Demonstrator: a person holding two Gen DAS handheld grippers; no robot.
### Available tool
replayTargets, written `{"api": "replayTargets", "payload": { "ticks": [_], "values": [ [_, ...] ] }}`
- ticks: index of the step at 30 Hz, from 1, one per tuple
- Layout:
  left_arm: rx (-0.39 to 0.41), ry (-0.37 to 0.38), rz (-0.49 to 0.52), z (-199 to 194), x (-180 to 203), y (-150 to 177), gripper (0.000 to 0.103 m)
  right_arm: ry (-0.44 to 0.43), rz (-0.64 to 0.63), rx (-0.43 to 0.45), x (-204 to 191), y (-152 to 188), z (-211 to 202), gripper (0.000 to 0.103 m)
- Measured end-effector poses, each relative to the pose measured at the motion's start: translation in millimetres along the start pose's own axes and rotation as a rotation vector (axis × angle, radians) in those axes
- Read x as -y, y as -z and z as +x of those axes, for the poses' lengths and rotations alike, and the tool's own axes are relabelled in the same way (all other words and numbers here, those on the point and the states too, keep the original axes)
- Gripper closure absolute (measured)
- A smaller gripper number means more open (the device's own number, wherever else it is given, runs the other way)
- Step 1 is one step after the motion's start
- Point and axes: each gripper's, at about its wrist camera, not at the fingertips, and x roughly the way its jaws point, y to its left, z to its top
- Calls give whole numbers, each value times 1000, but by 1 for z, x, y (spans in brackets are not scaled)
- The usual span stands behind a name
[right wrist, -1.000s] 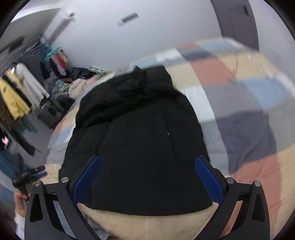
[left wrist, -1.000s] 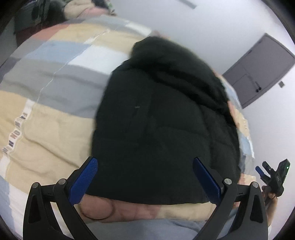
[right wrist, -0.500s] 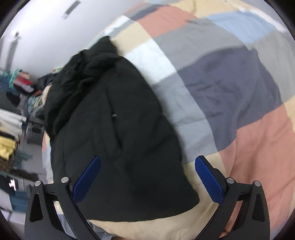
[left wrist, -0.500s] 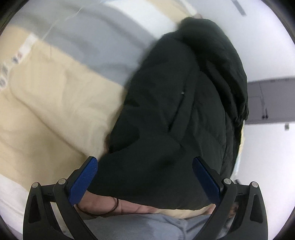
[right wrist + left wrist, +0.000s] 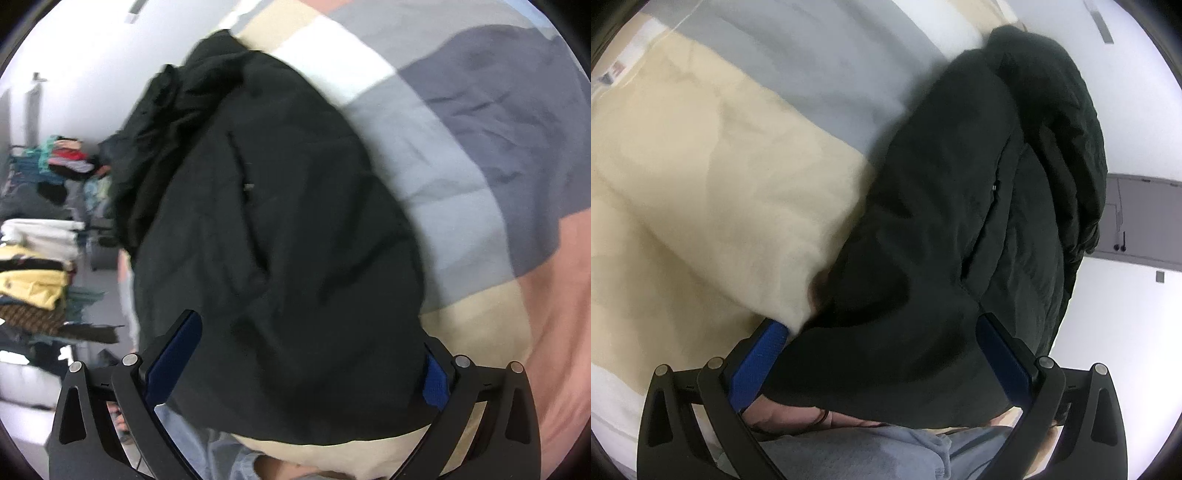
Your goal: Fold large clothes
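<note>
A black padded jacket (image 5: 953, 229) lies on a bed with a checked quilt (image 5: 701, 206). Its hood end is at the far side and its hem is nearest me. It also shows in the right wrist view (image 5: 280, 251). My left gripper (image 5: 879, 354) is open, its blue pads on either side of the jacket's near left corner. My right gripper (image 5: 295, 354) is open and straddles the near right corner of the hem. I cannot tell whether the fingers touch the cloth.
The quilt (image 5: 480, 147) has beige, grey, white, navy and salmon patches. A grey door (image 5: 1137, 221) is in the white wall behind. Piles of clothes (image 5: 40, 258) are stacked off the bed on the left. My grey-clothed body (image 5: 879, 454) is close below.
Both grippers have moved down and closer to the jacket's near hem and rolled outwards. The jacket now fills the space between each pair of fingers. Both stay open.
</note>
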Motion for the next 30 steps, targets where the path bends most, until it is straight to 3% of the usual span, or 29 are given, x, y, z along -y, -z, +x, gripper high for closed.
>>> {"api": "replayTargets", "payload": {
  "ticks": [4, 7, 13, 16, 17, 21, 25, 30],
  "values": [
    [-31, -39, 33, 8, 9, -3, 4, -90, -44, 27, -9, 4, -10, 1],
    [-43, -24, 23, 12, 9, -5, 4, -129, -41, 28, -12, 7, -11, 5],
    [-52, -20, 23, 7, -1, -1, 20, -193, -56, 39, -23, 10, -7, 36],
    [-38, -30, 68, 5, 9, 4, 37, -154, -90, 37, -32, 12, -2, 50],
    [-42, -25, 79, 7, 12, 6, 48, -138, -86, 35, -32, 11, 1, 51],
    [-29, -54, 157, 8, 30, 13, 69, -67, -25, 34, -20, 9, 6, 50],
    [6, -108, 241, 6, 47, 21, 79, 41, 30, 58, -7, 8, 7, 49],
    [33, -173, 310, 3, 59, 27, 82, 85, 41, 57, 1, 6, 12, 41]
  ]
}}
